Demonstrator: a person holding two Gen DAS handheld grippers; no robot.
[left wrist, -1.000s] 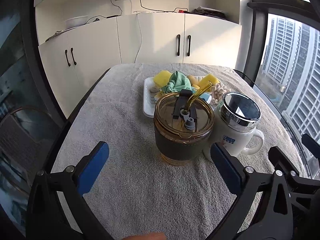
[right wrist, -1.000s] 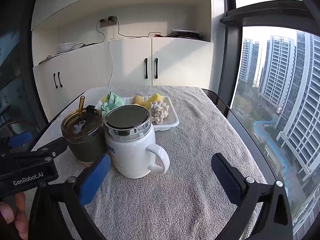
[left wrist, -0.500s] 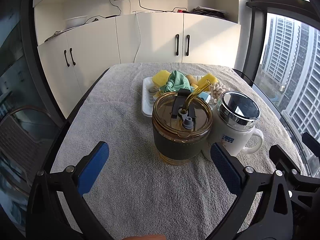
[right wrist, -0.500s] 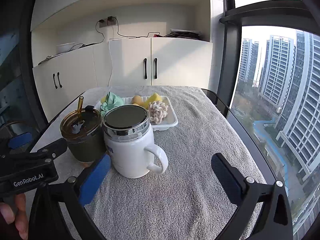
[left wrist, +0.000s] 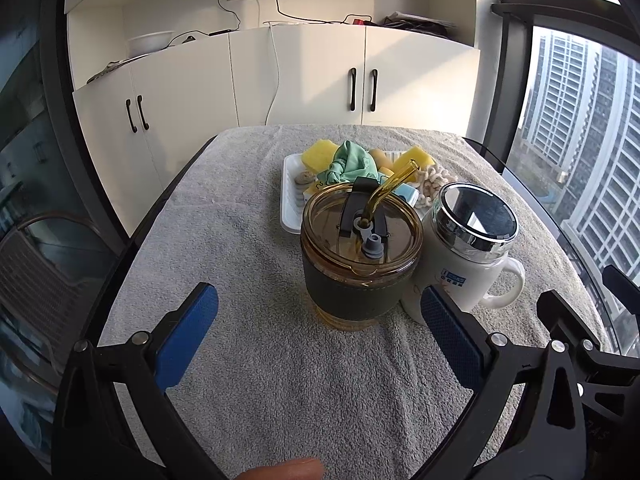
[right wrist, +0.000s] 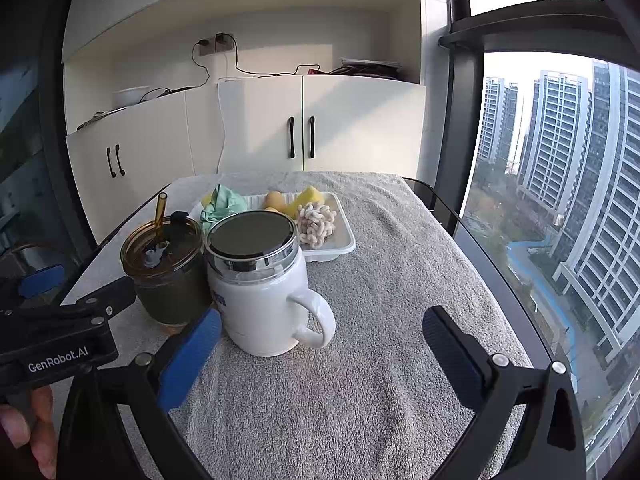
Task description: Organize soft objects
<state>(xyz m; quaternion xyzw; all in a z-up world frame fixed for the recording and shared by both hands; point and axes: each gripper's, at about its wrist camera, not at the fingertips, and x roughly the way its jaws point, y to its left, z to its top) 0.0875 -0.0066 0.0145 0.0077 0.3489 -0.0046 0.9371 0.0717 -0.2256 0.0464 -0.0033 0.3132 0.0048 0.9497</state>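
While both claws are hovering open and empty, the white tray of soft objects (right wrist: 342, 246) is lying mid-frame behind the white lidded mug (right wrist: 260, 284), nearer the right claw (right wrist: 322, 344) than the left claw (left wrist: 320, 320).

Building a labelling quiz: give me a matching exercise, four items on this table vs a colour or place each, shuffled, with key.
Things:
1. tumbler
2. mug
3. rope toy
4. cloth

Descriptions:
A. mint green, bunched in the tray
B. amber, straw through lid
C. cream knot at the tray's right end
D. white, chrome lid, handle

Pairs: 1-B, 2-D, 3-C, 4-A
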